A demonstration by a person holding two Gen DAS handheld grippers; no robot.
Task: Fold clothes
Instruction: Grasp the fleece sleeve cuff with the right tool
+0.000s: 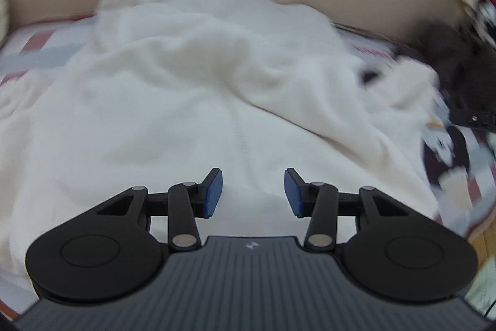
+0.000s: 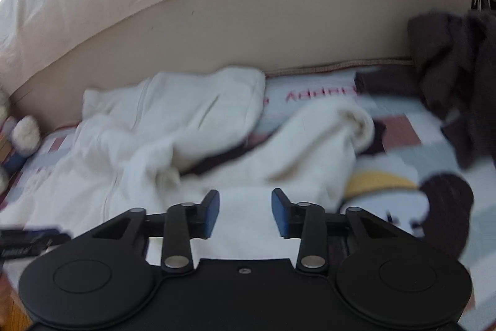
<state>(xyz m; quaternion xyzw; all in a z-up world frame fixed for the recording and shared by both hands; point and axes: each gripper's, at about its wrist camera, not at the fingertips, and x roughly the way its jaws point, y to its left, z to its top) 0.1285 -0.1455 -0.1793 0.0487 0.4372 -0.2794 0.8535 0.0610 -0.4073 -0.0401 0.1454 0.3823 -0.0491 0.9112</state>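
Note:
A white fleece garment (image 1: 186,89) lies rumpled across a patterned blanket (image 1: 449,176). It also shows in the right wrist view (image 2: 173,138), with a sleeve bunched to the right (image 2: 334,126). My left gripper (image 1: 253,191) is open and empty, just above the garment's middle seam. My right gripper (image 2: 245,213) is open and empty over the garment's near edge. The right gripper's black body shows at the right edge of the left wrist view (image 1: 474,117).
A beige bed base (image 2: 248,30) with a cream cover runs along the back. Dark brown clothes (image 2: 449,61) are piled at the right. A small plush toy (image 2: 26,134) sits at the left. Wooden floor (image 1: 486,241) shows past the blanket's edge.

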